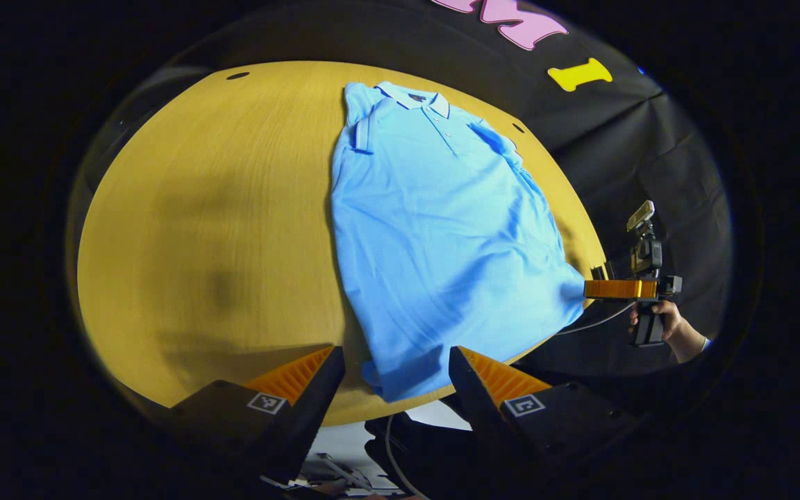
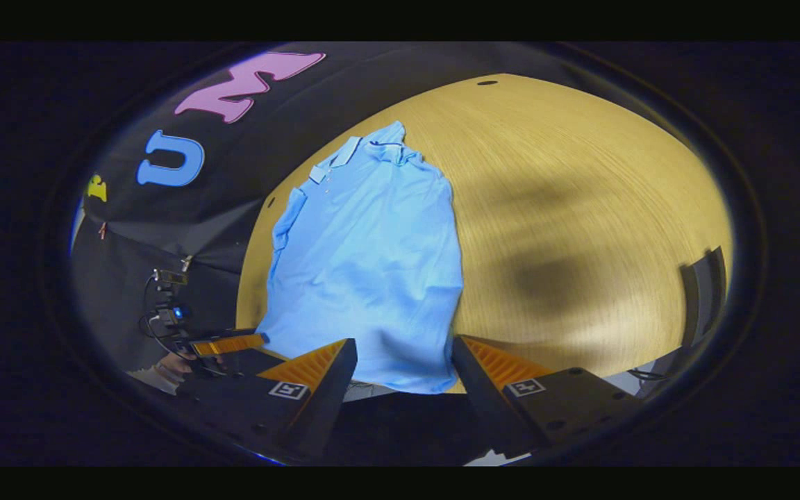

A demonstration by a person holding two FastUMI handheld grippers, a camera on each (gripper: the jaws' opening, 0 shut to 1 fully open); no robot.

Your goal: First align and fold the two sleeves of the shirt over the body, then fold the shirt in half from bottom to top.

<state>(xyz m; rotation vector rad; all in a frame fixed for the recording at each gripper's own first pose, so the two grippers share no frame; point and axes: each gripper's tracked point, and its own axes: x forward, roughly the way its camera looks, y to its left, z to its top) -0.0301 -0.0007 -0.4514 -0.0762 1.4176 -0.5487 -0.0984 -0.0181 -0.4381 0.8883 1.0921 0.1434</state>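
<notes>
Sleeves look already folded over the body of the shirt [image 1: 435, 236], which lies flat on the worktop [image 1: 233, 208], collar far, hem at the near edge. Left gripper [image 1: 396, 371] hangs wide open over the hem's left corner, holding nothing; right gripper [image 2: 403, 364] likewise gapes empty above the hem. Risk: uneven pinches at the two corners could skew the fold, or drag the hem off the edge.

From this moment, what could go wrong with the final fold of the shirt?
1. The shirt hem hangs over the table edge, so it may slide off.
2. Both the left gripper and right gripper are open around the hem; uneven grasps could skew the fold and loosen the folded sleeves.
</notes>
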